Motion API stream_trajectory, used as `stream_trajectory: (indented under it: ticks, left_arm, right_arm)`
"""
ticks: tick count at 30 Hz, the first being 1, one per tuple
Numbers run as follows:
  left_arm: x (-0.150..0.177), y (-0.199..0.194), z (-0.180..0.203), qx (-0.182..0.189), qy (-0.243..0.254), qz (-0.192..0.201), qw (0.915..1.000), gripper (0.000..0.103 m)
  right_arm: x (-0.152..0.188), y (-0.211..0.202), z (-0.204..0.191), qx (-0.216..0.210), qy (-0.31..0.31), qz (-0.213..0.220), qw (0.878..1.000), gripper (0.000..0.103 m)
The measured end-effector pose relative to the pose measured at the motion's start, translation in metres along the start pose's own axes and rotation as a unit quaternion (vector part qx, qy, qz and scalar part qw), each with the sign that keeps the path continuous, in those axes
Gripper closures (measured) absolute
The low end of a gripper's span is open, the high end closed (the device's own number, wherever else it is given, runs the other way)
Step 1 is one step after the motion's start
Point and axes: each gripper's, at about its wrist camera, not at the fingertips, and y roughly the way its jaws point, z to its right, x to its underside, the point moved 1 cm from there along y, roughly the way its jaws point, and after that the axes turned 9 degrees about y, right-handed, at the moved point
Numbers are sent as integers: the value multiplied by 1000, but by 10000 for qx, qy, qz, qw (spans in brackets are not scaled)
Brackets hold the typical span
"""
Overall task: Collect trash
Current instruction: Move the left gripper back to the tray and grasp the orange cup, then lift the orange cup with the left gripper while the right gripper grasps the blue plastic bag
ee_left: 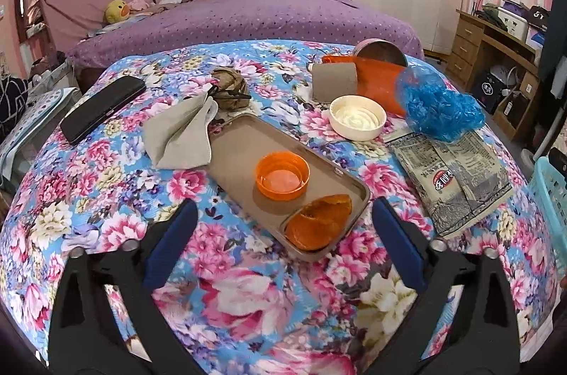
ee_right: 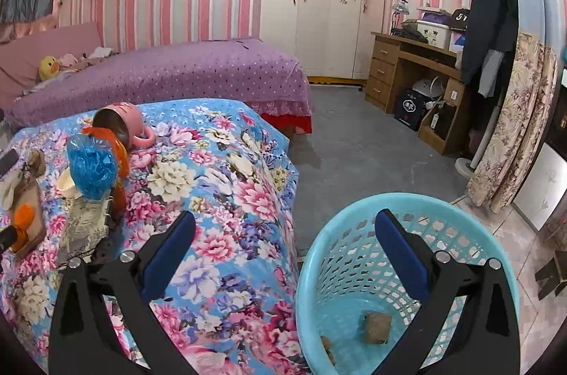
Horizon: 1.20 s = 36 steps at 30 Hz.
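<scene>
My left gripper point(ee_left: 283, 229) is open and empty just in front of a tan tray point(ee_left: 244, 141) on the floral tablecloth. The tray holds an orange cap point(ee_left: 282, 175) and an orange peel point(ee_left: 319, 220). Around it lie a crumpled tissue point(ee_left: 180, 135), a brown wad point(ee_left: 230, 88), a cardboard roll point(ee_left: 335, 80), a blue plastic bag point(ee_left: 439, 105), an orange bag point(ee_left: 379, 80) and a printed wrapper point(ee_left: 453, 176). My right gripper point(ee_right: 283, 247) is open and empty above the rim of a light blue basket point(ee_right: 354, 222), which holds a cardboard roll point(ee_right: 377, 322).
A white bowl point(ee_left: 358, 118), a tipped pink mug point(ee_left: 381, 52) and a black case point(ee_left: 102, 107) lie on the table. A purple bed point(ee_right: 159, 70) stands behind. A wooden desk point(ee_right: 411, 70) and a curtain point(ee_right: 514, 127) stand right of the grey floor.
</scene>
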Motion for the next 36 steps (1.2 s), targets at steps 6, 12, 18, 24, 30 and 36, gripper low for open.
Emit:
stream_trajectory:
  ticks: [6, 12, 18, 24, 30, 36]
  left_arm:
    - [2, 13, 9, 249, 203, -232, 9992, 46]
    - [3, 9, 19, 438, 407, -192, 9980, 77]
    - [1, 4, 7, 615, 161, -129, 9979, 83]
    - [-3, -13, -5, 532, 118, 83, 9985, 83]
    - [-4, -21, -21, 423, 98, 171, 9989, 84]
    - [0, -21, -42, 376, -60, 111, 9992, 84]
  right_arm:
    - [3, 3, -12, 2, -341, -73, 9994, 4]
    - [5, 1, -15, -14, -471, -115, 9988, 4]
    - [2, -2, -11, -266, -139, -206, 9993, 4]
    - [5, -5, -26, -687, -75, -314, 9971, 4]
    - [16, -4, -61, -1070, -288, -491, 9926, 4]
    - [27, 0, -88, -1469, -301, -767, 9857, 8]
